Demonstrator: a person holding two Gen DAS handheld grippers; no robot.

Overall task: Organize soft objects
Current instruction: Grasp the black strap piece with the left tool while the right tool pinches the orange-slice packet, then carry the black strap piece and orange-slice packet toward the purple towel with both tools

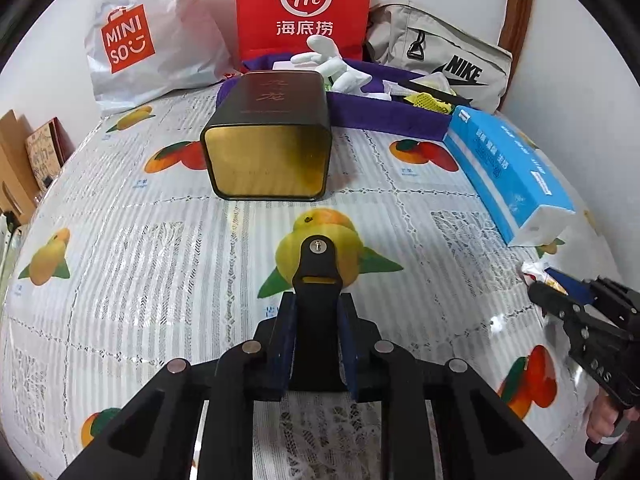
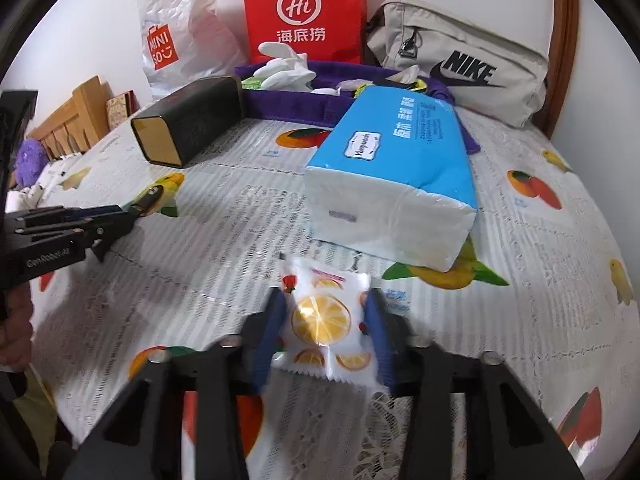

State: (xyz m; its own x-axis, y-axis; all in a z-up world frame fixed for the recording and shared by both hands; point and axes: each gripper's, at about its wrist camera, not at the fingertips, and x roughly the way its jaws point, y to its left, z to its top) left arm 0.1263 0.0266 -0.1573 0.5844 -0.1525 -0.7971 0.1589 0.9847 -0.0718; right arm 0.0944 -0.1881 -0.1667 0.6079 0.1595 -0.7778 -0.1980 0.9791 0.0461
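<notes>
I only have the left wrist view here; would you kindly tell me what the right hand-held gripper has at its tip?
Observer: A white sachet printed with orange slices sits between the fingers of the right hand-held gripper.
Operator: Thank you. Is anything soft lying off to the far left, outside my frame?
Observer: Yes, a fuzzy purple plush shows there, beside a wooden rack.
</notes>
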